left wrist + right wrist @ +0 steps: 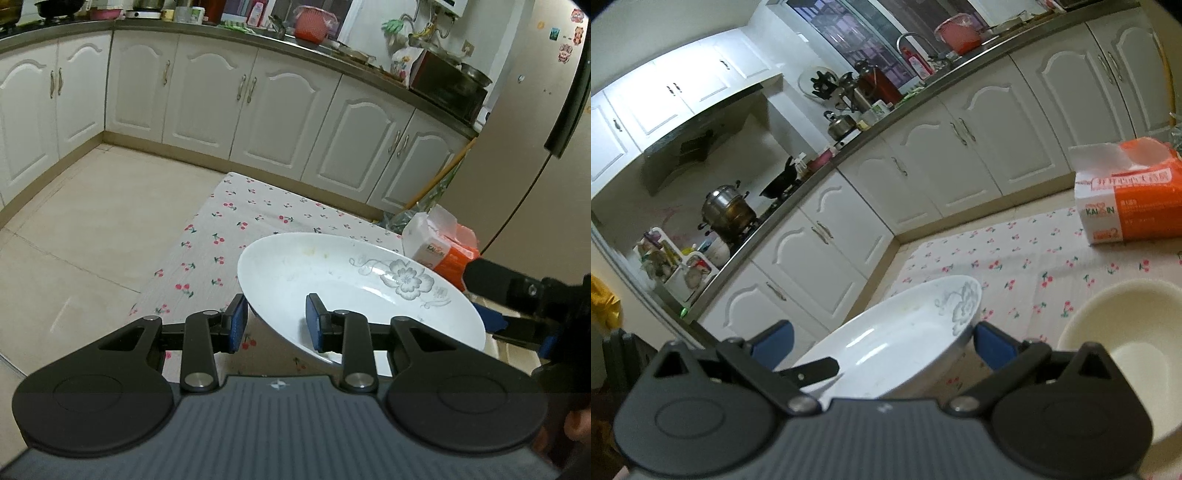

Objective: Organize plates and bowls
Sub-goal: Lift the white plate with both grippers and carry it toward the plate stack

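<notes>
A white plate [332,280] with a grey flower print hangs tilted above the cherry-print tablecloth [236,221]. My left gripper [276,324] is shut on its near rim, one blue pad under the rim and one inside the plate. In the right wrist view the same plate [897,332] lies between the wide-spread fingers of my right gripper [884,345], which is open; its right pad is close to the rim and its left pad stands apart. A cream bowl [1126,332] stands on the cloth to the right. My right gripper [517,295] shows beside the plate's right edge.
An orange and white tissue pack [1130,206] lies at the far side of the table [1015,251]. White base cabinets [258,96] under a crowded counter run along the walls. A fridge [517,166] stands to the right, and tiled floor [74,229] lies left of the table.
</notes>
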The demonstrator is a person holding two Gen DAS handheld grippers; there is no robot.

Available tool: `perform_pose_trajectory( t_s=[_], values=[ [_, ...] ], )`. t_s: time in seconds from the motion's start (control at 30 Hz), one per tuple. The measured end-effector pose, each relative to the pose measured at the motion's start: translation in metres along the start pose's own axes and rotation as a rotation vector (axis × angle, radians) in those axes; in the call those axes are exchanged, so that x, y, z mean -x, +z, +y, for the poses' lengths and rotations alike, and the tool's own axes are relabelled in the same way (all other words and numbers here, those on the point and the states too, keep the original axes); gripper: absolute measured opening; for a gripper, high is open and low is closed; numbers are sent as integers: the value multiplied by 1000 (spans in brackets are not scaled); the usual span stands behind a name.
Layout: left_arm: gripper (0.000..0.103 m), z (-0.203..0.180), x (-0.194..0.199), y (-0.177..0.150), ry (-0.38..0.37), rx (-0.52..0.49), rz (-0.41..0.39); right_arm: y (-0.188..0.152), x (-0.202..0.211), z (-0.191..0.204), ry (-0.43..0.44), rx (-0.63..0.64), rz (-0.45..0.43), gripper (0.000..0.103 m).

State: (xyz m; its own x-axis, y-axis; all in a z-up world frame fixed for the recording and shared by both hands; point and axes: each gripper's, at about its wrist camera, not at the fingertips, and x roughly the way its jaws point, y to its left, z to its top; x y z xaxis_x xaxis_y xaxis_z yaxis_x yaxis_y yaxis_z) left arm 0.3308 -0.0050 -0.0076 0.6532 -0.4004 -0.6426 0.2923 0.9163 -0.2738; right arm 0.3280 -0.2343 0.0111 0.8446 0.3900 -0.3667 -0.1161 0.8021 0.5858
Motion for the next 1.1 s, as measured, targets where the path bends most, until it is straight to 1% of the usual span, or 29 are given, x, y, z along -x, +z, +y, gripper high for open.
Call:
perform_pose_trajectory(
  t_s=[0.23, 0.37, 0.63, 0.83, 1.1],
  values=[
    [36, 3, 21, -10, 7, 22, -23, -25, 18, 18, 6, 24, 8, 103],
    [36, 8, 33, -18, 15, 26, -53, -41, 30, 26, 32, 18, 11, 103],
    [36, 15, 52, -40, 28, 50, -63, -72, 50, 48, 59, 32, 18, 103],
    [36, 13, 64, -50, 14, 67, -74, -92, 69, 56, 88, 4, 4, 103],
    [36, 13, 69, -66, -1, 61, -66, -116, 87, 62, 65, 12, 14, 103]
  ],
)
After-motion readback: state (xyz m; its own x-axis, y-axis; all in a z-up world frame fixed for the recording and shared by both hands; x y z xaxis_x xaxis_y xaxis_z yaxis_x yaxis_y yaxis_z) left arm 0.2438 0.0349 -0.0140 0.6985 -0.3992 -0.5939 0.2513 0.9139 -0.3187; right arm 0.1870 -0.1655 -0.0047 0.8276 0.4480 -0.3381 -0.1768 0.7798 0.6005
